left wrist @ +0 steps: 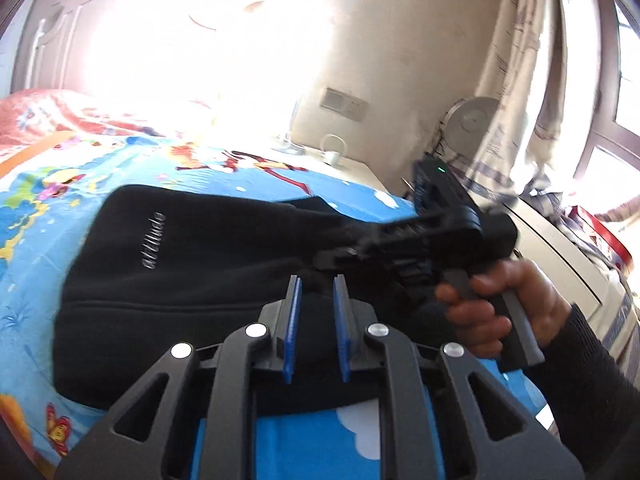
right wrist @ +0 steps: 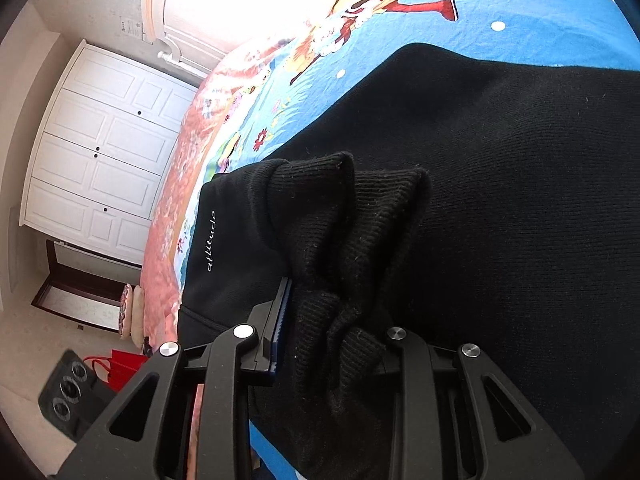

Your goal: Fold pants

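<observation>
cartoon bedsheet (left wrist: 280,184), white wardrobe (right wrist: 104,152), curtain (left wrist: 520,80)

The black pants (left wrist: 192,264) cover the middle of the cartoon-print bedsheet (left wrist: 48,208); bare sheet lies open to their left and along the near edge. The right gripper (right wrist: 320,312), clamped on bunched ribbed cuffs (right wrist: 348,216), and the hand (left wrist: 504,304) holding it block the right side. Beyond the bed, a white nightstand (left wrist: 360,166) and patterned curtain (left wrist: 516,92) close that corner.
</observation>
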The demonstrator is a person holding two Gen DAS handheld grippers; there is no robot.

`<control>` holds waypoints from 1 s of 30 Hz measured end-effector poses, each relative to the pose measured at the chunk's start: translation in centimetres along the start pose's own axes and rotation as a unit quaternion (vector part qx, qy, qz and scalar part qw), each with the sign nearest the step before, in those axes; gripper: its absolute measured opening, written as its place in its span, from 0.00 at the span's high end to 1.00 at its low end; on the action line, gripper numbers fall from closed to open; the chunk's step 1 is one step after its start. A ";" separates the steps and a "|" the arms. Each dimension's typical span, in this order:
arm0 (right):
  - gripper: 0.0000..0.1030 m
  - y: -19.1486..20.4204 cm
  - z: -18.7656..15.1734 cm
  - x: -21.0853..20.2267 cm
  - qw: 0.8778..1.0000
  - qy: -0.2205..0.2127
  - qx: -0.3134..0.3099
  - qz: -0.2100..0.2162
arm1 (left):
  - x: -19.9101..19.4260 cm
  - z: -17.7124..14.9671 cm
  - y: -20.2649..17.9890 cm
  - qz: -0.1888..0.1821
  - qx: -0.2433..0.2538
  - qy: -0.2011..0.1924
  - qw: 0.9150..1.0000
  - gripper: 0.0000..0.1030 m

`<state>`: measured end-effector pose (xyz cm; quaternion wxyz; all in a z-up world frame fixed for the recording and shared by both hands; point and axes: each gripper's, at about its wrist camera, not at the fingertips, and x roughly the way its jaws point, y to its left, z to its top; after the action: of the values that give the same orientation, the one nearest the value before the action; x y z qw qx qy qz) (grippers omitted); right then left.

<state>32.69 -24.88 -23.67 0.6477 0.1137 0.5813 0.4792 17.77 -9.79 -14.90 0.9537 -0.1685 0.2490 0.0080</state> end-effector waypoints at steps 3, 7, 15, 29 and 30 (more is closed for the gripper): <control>0.75 0.5 -0.4 -0.3 1.000 -0.004 -0.014 -0.019 | 1.3 0.7 4.4 0.043 -0.057 0.043 0.997 0.85; 0.74 0.6 -0.3 -0.6 1.000 -0.005 -0.014 -0.028 | 1.8 -1.9 6.9 0.040 -0.110 0.081 0.990 0.89; 0.18 8.3 -0.2 -5.2 0.970 -0.088 -0.135 -0.183 | 2.5 -3.4 6.7 0.034 -0.105 0.081 0.991 0.84; 0.07 8.4 -1.9 3.0 0.931 -0.139 -0.148 -0.304 | 1.9 -3.4 3.5 -0.008 -0.084 0.076 0.993 0.32; 0.09 7.2 -2.1 3.8 0.929 -0.120 -0.139 -0.321 | 1.8 -3.3 3.4 -0.023 -0.087 0.077 0.993 0.22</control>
<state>26.84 -19.19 -21.73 0.8409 -0.1135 0.4327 0.3045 17.49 -7.73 -19.53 0.9134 -0.2564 0.3162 -0.0051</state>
